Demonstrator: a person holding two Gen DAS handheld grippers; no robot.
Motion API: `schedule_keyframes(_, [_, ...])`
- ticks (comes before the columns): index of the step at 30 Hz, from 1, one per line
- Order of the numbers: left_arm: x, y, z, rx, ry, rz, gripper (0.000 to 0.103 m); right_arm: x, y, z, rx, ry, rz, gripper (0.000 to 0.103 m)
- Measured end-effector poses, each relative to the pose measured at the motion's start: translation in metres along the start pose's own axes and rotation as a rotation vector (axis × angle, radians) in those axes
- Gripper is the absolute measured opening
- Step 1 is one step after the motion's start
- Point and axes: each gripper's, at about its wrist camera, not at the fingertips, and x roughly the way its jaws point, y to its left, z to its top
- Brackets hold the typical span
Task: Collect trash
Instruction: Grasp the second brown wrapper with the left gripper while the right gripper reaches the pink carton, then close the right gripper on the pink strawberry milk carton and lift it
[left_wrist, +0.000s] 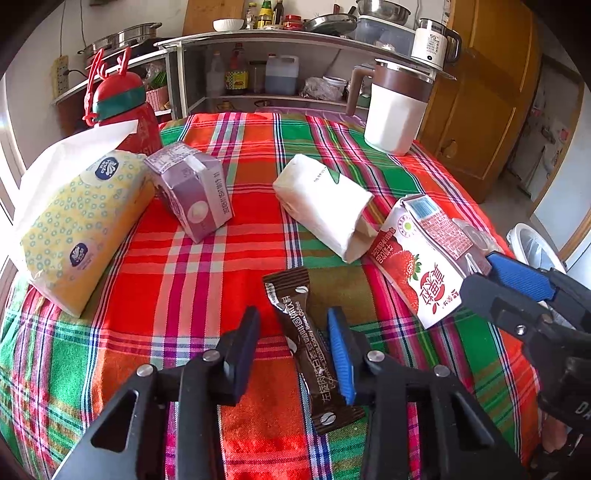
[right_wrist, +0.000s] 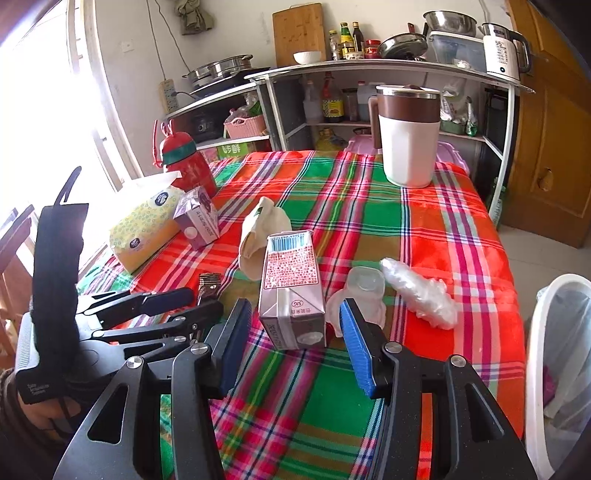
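Carton (right_wrist: 291, 291) stands between the spread right tool (right_wrist: 293, 345); coffee sachet (left_wrist: 308, 347) lies between the spread left tool (left_wrist: 293, 354).

Counter (right_wrist: 461, 229): covered by plaid cloth.
Left side: tissue pack (left_wrist: 77, 229), purple carton (left_wrist: 192, 192), red bottle (right_wrist: 186, 162).
Centre: paper bag (left_wrist: 325, 206), coffee sachet (left_wrist: 306, 350), strawberry carton (right_wrist: 291, 291).
Right side: jug (right_wrist: 408, 136), plastic cup (right_wrist: 364, 284), crumpled film (right_wrist: 421, 291).

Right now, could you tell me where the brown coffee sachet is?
In the left wrist view, the brown coffee sachet lies on the plaid tablecloth between the left gripper's open fingers, just left of the strawberry milk carton.
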Motion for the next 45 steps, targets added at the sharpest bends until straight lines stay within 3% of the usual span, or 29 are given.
schedule_keyframes(9, [0.001,0.002,0.001,-0.010,-0.001,-0.004,0.039,0.009,0.002,0.000,-0.002,0.002,-0.013,0.050])
schedule_keyframes(13, [0.002,0.001,0.003,-0.016,-0.002,0.000,0.039,0.011,0.005,0.000,-0.011,0.002,-0.028,0.039])
schedule_keyframes(17, [0.002,0.000,0.003,-0.020,-0.003,-0.001,0.039,0.010,0.006,-0.001,-0.021,0.001,-0.032,0.039])
schedule_keyframes(21, [0.000,0.002,0.002,-0.032,-0.004,-0.011,0.025,0.008,0.005,-0.003,-0.018,-0.007,-0.031,0.039])
schedule_keyframes(25, [-0.003,0.003,0.000,-0.047,-0.007,-0.014,0.020,0.003,0.003,-0.005,-0.004,-0.018,-0.031,0.039])
schedule_keyframes(45, [-0.026,-0.012,-0.004,-0.028,-0.045,-0.034,0.020,-0.032,-0.006,-0.017,0.033,-0.093,-0.030,0.039])
